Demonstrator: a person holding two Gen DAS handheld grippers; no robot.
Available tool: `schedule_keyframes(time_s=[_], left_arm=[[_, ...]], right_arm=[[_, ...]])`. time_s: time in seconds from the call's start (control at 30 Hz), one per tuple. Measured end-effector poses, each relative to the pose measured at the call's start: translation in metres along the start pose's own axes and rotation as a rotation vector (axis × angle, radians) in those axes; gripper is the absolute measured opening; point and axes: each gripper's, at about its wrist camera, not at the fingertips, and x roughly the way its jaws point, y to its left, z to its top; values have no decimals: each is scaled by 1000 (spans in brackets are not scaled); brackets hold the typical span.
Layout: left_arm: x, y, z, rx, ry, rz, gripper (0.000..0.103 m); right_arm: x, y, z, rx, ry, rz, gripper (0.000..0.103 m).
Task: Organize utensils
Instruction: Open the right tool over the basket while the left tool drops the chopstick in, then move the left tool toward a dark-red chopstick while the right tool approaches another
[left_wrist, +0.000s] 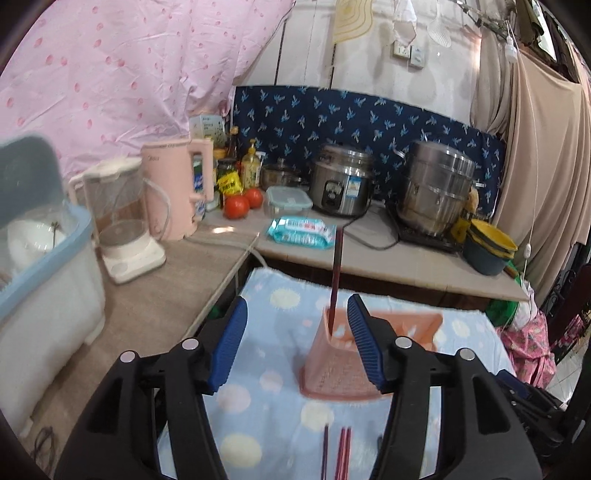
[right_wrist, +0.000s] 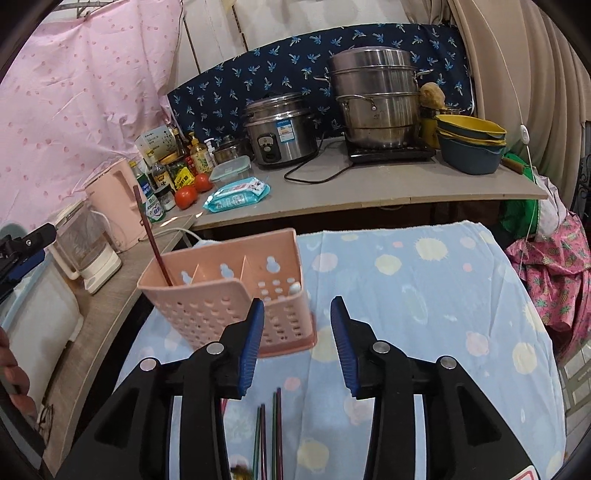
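Note:
A pink perforated utensil holder (right_wrist: 225, 299) with three compartments stands on a blue patterned cloth (right_wrist: 424, 288). One dark red chopstick (right_wrist: 151, 240) stands upright in its left compartment. In the left wrist view the holder (left_wrist: 340, 362) and chopstick (left_wrist: 337, 277) sit just beyond my left gripper (left_wrist: 297, 325), which is open and empty. My right gripper (right_wrist: 297, 325) is open and empty, just right of the holder's near corner. Several loose chopsticks (right_wrist: 269, 432) lie on the cloth below the grippers, also in the left wrist view (left_wrist: 338, 454).
A counter (right_wrist: 369, 184) behind holds a rice cooker (right_wrist: 282, 129), steel steamer pot (right_wrist: 376, 99), stacked bowls (right_wrist: 472, 147), wipes pack (right_wrist: 238, 195), tomatoes (right_wrist: 186, 195), bottles and a pink kettle (left_wrist: 173, 192). A blender (left_wrist: 122, 225) and plastic bin (left_wrist: 44, 288) stand left.

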Motion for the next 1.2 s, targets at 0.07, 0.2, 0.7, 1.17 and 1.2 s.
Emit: schedule_keyframes(time_s=[0.07, 0.2, 0.7, 1.17, 1.2], left_arm=[[-6, 3, -20, 2, 32, 5, 54], [-20, 11, -65, 8, 96, 15, 54], [-49, 22, -190, -37, 318, 22, 54], [-52, 16, -222, -22, 383, 17, 54], [-51, 16, -223, -22, 385, 17, 54]], right_arm=[[-10, -5, -18, 5, 21, 0, 37], [-29, -11, -60, 9, 70, -14, 37], [-45, -2, -185, -20, 260, 22, 35], [-26, 11, -203, -62, 305, 17, 15], [-26, 11, -203, -62, 302, 17, 15]])
